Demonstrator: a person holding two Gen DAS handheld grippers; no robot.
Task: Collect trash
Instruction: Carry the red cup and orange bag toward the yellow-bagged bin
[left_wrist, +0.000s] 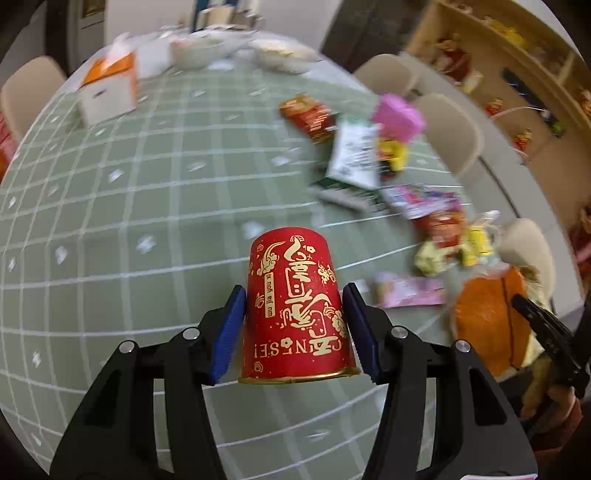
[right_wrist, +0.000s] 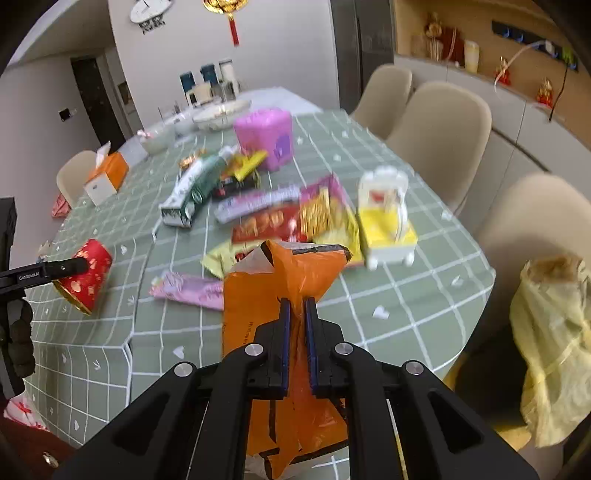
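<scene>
Trash is being gathered: the red paper cup (left_wrist: 295, 306) is gripped upside down between the pads of the left tool (left_wrist: 294, 332) above the table (left_wrist: 147, 206), while the orange bag (right_wrist: 273, 291) is pinched by the nearly closed right tool (right_wrist: 297, 347), seemingly to receive it.

Cup: red paper cup (left_wrist: 295, 306) with gold Chinese lettering and a gold rim, upside down to the left wrist camera, lifted off the green checked tablecloth (left_wrist: 147, 206).
Bag: orange plastic bag (right_wrist: 273, 280), crumpled, mouth gaping upward, over the tablecloth's near edge.
Wrappers: loose heap of snack wrappers (right_wrist: 280, 218), red, yellow, pink and green, lying flat on the tablecloth just beyond the bag.
</scene>
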